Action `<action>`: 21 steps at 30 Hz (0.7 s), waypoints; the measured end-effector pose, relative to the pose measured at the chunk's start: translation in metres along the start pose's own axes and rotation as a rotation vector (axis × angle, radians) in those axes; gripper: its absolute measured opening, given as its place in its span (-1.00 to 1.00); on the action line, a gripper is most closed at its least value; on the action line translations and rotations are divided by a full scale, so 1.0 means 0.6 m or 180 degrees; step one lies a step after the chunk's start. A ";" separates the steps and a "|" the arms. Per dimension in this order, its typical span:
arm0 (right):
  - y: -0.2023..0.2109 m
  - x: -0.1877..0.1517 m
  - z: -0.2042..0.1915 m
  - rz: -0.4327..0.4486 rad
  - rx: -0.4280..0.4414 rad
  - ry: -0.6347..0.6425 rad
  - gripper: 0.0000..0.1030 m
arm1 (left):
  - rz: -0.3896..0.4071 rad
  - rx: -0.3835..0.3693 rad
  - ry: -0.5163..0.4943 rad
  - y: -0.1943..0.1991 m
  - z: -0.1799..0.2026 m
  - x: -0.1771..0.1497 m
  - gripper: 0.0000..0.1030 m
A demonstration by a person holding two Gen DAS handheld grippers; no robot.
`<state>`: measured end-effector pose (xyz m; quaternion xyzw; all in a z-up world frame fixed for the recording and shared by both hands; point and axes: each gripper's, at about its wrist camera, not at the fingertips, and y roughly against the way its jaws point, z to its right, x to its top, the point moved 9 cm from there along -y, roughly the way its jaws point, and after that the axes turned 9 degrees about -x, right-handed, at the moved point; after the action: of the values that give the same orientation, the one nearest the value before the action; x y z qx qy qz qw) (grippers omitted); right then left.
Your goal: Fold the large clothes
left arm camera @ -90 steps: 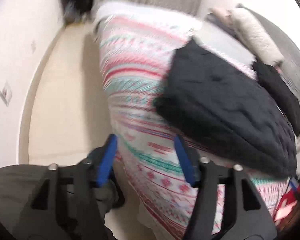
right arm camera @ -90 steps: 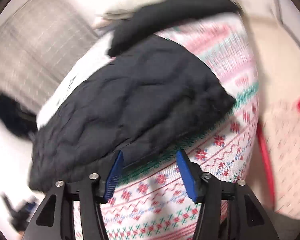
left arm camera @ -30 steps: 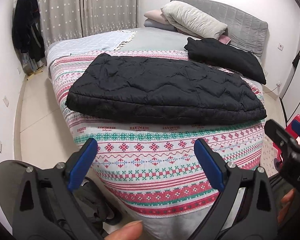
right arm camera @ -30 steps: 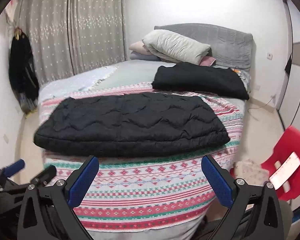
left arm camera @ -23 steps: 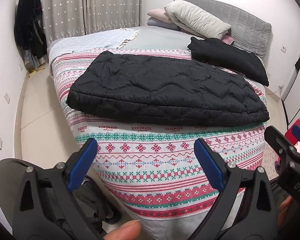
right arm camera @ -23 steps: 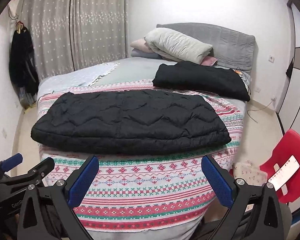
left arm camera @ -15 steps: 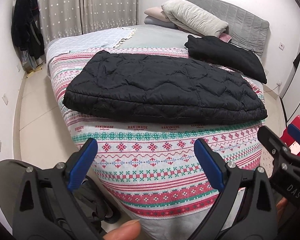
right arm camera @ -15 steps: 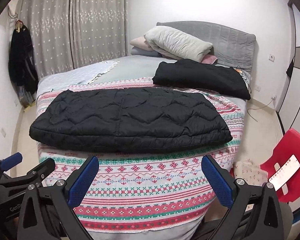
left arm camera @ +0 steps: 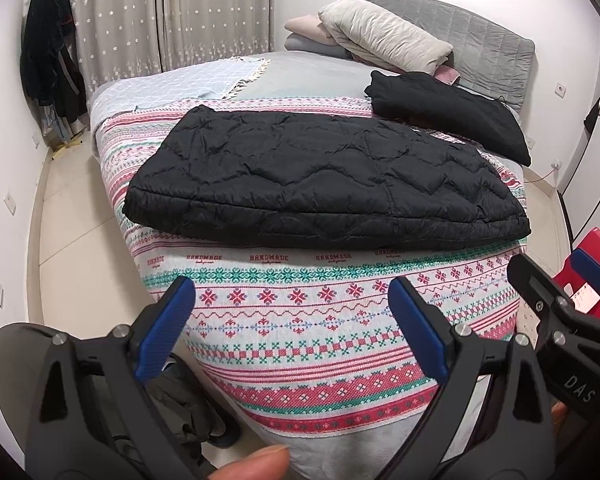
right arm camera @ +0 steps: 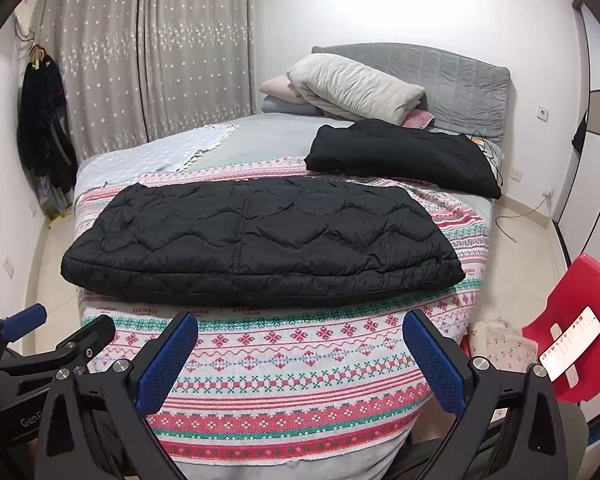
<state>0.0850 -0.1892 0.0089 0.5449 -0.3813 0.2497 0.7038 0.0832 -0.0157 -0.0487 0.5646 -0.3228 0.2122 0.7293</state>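
Both grippers hang back off the foot of the bed (left arm camera: 260,80), nothing held. Left gripper (left arm camera: 292,320) has jaws spread wide, blue pads framing the patterned blanket (left arm camera: 300,320) that drapes over the bed edge; a fingertip (left arm camera: 256,464) pokes in at the bottom of the left wrist view. Right gripper (right arm camera: 300,348) likewise has jaws wide apart and empty, aimed at the same blanket edge. Each gripper shows at the edge of the other's view, left one at lower left of the right view, right one at lower right of the left view. Black quilted jacket (right arm camera: 256,240) lies flat and folded into a long rectangle across the near part of the bed, on top of the blanket, its front edge just back from the bed's foot, well apart from both grippers. Second black garment (right arm camera: 404,156) lies folded farther back toward the right, near the pillows (right arm camera: 356,88) stacked against the grey headboard (right arm camera: 460,76). Pale checked throw (left arm camera: 188,80) covers the far left of the bed. Red chair (right arm camera: 572,320) stands right of the bed, with a white tag on it. Dark clothes (right arm camera: 44,120) hang at the left beside the grey star-print curtain (right arm camera: 160,48).
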 end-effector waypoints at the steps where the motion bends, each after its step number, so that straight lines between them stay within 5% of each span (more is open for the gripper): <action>1: 0.000 0.000 0.000 0.0001 -0.0001 -0.0003 1.00 | -0.0007 -0.0006 0.0006 0.000 0.001 0.000 0.88; 21: -0.004 -0.001 0.000 -0.0017 -0.0016 -0.0021 1.00 | -0.0045 0.0014 -0.0001 -0.004 0.007 0.000 0.88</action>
<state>0.0865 -0.1898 0.0071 0.5450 -0.3828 0.2451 0.7046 0.0837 -0.0205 -0.0494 0.5685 -0.3186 0.2076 0.7295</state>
